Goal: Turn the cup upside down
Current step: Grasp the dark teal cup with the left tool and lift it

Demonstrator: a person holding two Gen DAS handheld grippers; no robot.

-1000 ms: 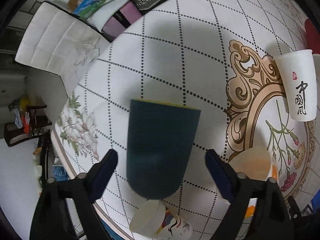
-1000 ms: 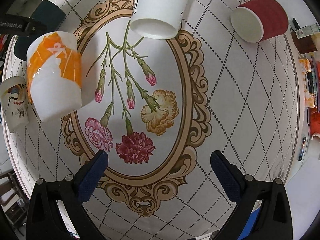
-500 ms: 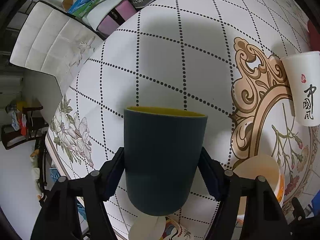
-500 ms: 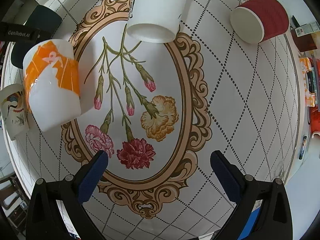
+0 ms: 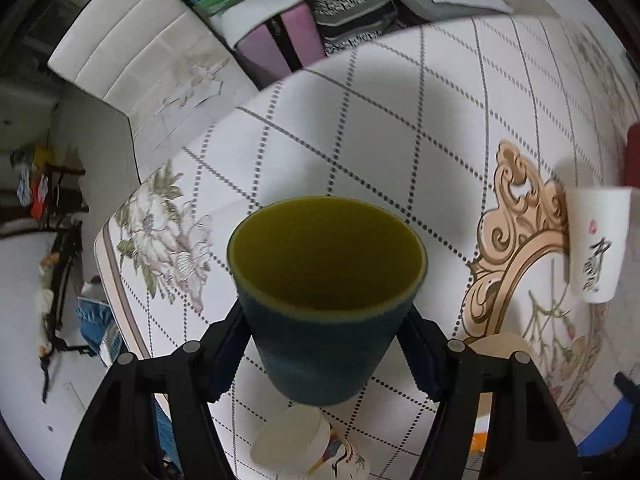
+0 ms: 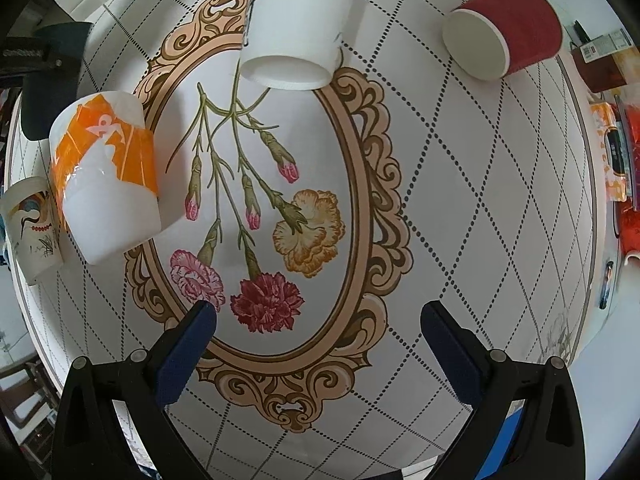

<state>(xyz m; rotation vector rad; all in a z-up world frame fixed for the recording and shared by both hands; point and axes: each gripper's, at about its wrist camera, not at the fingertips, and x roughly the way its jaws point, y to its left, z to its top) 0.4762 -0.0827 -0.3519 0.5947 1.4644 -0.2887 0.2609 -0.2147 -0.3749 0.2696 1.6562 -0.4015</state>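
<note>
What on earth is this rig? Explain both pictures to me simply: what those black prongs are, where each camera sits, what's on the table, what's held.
No robot here: a person holds a two-fingered claw in each hand, with a fisheye camera on each looking along its fingers. The left-wrist picture shows the left claw shut on a dark blue cup, its yellow-lined mouth open to the camera. The right-wrist picture shows the right claw open and holding nothing above the flowered tablecloth. On the cloth are a white cup, a red cup, an orange-and-white cup and a small crane-painted cup.
</note>
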